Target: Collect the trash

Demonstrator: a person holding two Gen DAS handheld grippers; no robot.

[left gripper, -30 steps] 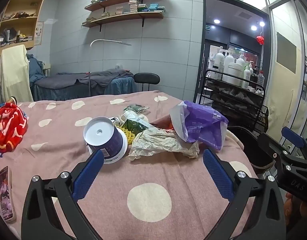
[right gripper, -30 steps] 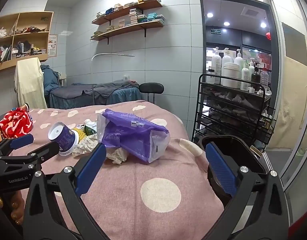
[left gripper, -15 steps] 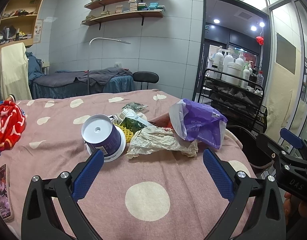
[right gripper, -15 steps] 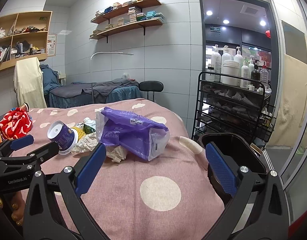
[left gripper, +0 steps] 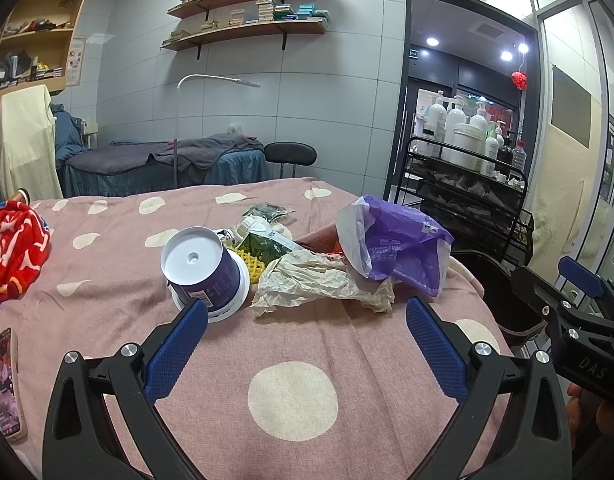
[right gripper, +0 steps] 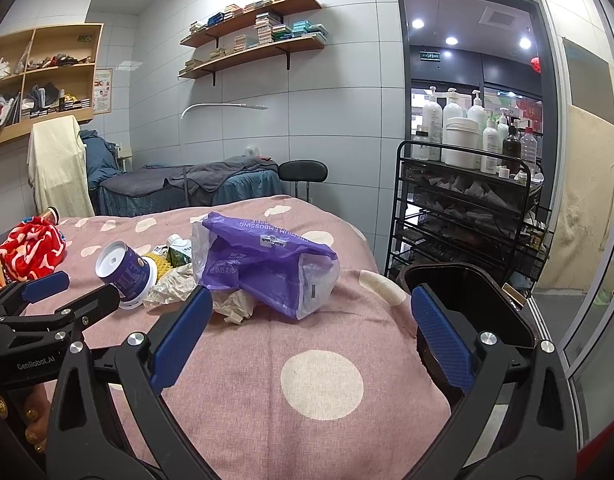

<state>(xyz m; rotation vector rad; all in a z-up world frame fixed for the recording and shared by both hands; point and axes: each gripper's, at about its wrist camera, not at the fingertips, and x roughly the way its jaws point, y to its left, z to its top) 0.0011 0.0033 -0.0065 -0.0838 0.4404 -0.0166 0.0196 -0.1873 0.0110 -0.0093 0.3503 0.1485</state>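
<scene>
Left wrist view gives you bare blanket (left gripper: 347,344) before the trash pile (left gripper: 307,276); the bin (right gripper: 467,300) sits just off the bed's right edge. Your left gripper (left gripper: 307,344) and right gripper (right gripper: 311,336) are both spread wide, holding nothing.

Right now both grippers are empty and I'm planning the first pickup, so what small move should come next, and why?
Probably ease the right gripper forward toward the purple bag. It lies nearest that gripper, on top of the crumpled paper, with the black bin right beside the bed's edge for a short drop. The left gripper is open too, facing the purple cup.
</scene>
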